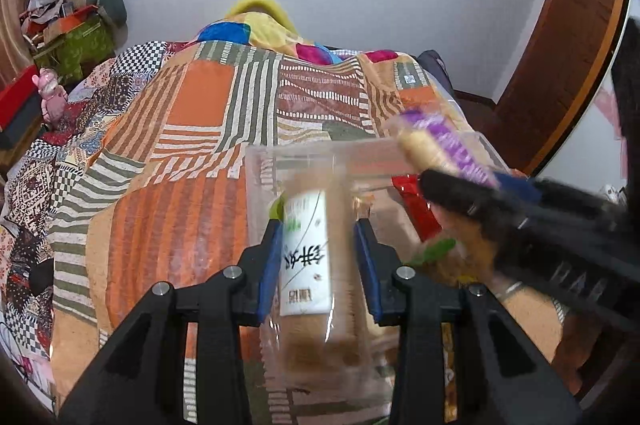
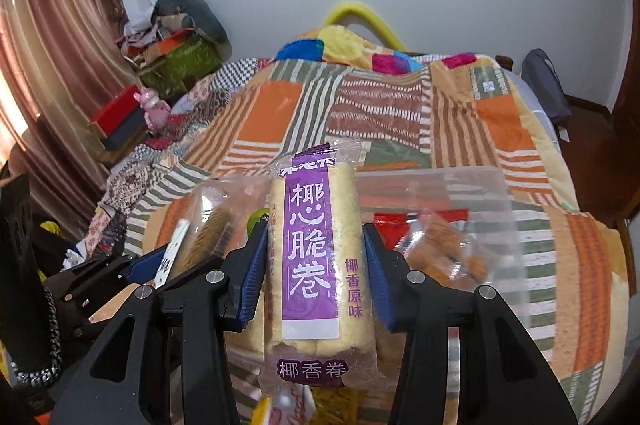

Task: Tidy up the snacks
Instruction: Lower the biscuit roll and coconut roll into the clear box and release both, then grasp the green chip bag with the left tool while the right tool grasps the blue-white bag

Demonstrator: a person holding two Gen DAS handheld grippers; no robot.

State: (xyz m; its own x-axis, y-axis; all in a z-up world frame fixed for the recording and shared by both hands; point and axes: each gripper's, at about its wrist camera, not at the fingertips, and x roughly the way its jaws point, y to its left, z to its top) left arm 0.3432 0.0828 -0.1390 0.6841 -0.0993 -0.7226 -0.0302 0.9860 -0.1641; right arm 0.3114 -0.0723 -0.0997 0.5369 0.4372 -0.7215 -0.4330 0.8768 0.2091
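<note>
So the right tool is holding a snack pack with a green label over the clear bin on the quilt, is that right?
Not quite. The snack pack in the right tool has a purple label, not green, as the right wrist view shows. It is indeed held over the clear bin on the quilt.

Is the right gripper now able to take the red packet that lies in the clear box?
Probably not yet. The right gripper is shut on the purple roll packet, so its jaws are full. The red packet lies just beyond, inside the clear box.
</note>
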